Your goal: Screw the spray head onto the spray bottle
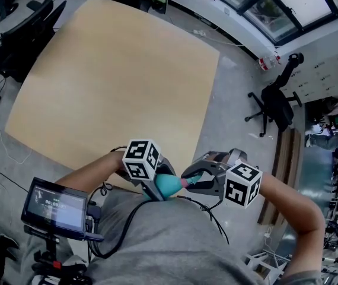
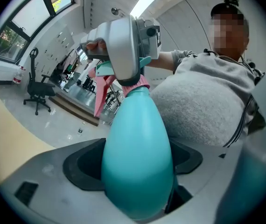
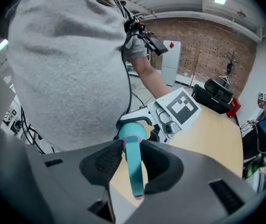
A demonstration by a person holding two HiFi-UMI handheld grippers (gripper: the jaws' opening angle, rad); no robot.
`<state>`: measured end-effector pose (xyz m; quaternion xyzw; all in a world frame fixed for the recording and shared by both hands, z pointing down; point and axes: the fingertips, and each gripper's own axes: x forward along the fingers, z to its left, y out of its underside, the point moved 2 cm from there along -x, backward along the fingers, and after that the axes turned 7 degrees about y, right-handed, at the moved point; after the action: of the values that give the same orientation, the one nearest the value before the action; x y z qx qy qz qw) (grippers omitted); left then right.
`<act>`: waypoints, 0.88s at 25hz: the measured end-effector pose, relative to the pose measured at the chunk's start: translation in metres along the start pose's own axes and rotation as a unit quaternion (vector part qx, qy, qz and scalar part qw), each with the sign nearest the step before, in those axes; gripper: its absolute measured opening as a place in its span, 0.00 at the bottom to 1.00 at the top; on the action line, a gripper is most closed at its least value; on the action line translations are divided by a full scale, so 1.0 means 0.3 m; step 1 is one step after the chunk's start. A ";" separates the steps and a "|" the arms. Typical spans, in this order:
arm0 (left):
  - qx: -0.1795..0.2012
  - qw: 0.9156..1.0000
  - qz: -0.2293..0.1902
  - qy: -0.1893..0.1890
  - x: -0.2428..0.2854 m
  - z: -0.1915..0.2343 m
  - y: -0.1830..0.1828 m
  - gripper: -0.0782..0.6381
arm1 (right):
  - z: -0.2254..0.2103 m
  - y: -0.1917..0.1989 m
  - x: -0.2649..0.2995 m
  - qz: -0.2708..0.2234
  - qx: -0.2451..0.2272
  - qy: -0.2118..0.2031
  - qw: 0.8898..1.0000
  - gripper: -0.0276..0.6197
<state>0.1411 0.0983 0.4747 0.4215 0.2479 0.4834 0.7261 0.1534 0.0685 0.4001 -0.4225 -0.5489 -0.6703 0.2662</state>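
Closest in, the teal bottle [image 2: 137, 134] sat clamped between the jaws of the left gripper [image 2: 135, 167], its narrow neck pointing toward the right gripper [image 3: 132, 148]. That gripper's pads pressed on either side of the spray head [image 3: 134, 176], teal with a pink collar, which sat on the bottle's neck. Both tools met in the air in front of the person's grey shirt [image 1: 175, 242], near the front edge of the wooden table [image 1: 115, 82]. An office chair [image 1: 273, 105] stood beyond the table.
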 end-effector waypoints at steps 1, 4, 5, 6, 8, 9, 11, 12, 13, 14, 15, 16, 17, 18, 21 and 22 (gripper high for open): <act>0.000 1.000 0.003 0.000 0.001 0.000 -0.003 0.66 | 0.002 0.000 -0.001 0.004 0.001 -0.004 1.000 0.25; -0.002 1.000 0.009 0.002 0.003 -0.001 -0.008 0.66 | 0.003 -0.003 -0.002 0.018 0.017 -0.009 1.000 0.25; -0.003 1.000 0.009 0.002 0.003 -0.001 -0.009 0.66 | 0.001 -0.005 -0.002 0.025 0.024 -0.007 0.999 0.25; -0.004 1.000 0.009 0.003 0.003 -0.001 -0.010 0.66 | -0.001 -0.007 -0.002 0.034 0.029 -0.004 0.999 0.25; -0.005 1.000 0.008 0.003 0.002 0.001 -0.014 0.66 | -0.003 -0.010 -0.004 0.056 0.029 0.007 0.998 0.25; -0.004 1.000 0.007 0.003 0.001 0.001 -0.017 0.66 | -0.002 -0.011 -0.006 0.067 0.024 0.013 0.997 0.25; 0.000 1.000 0.004 0.003 0.000 0.001 -0.024 0.66 | 0.005 -0.014 -0.010 0.072 0.014 0.020 0.997 0.25; 0.002 1.000 0.003 0.004 0.001 0.000 -0.026 0.66 | 0.010 -0.017 -0.011 0.065 0.014 0.020 0.998 0.25; 0.004 1.000 0.002 0.004 0.002 0.000 -0.026 0.66 | 0.014 -0.019 -0.011 0.053 0.020 0.019 0.998 0.25; 0.006 1.000 0.000 0.004 0.003 -0.001 -0.026 0.66 | 0.016 -0.020 -0.012 0.040 0.030 0.017 0.999 0.25; 0.008 1.000 -0.001 0.005 0.004 -0.001 -0.027 0.66 | 0.016 -0.020 -0.014 0.027 0.038 0.015 0.999 0.25; 0.010 1.000 -0.003 0.004 0.004 -0.002 -0.030 0.66 | 0.016 -0.020 -0.018 0.016 0.045 0.014 0.999 0.25; 0.012 1.000 -0.004 0.004 0.005 -0.002 -0.032 0.66 | 0.016 -0.019 -0.023 0.007 0.047 0.015 0.999 0.25; 0.014 1.000 -0.005 0.004 0.005 -0.002 -0.035 0.66 | 0.017 -0.016 -0.028 0.000 0.045 0.017 0.999 0.25; 0.018 1.000 -0.005 0.002 0.004 -0.002 -0.039 0.66 | 0.020 0.000 -0.043 -0.012 0.041 0.024 0.999 0.25; 0.019 1.000 -0.004 0.002 0.004 -0.003 -0.037 0.66 | 0.019 0.006 -0.045 -0.016 0.042 0.026 0.999 0.26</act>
<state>0.1465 0.0977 0.4648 0.4334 0.2601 0.4764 0.7194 0.1630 0.0720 0.3897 -0.3841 -0.5763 -0.6618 0.2871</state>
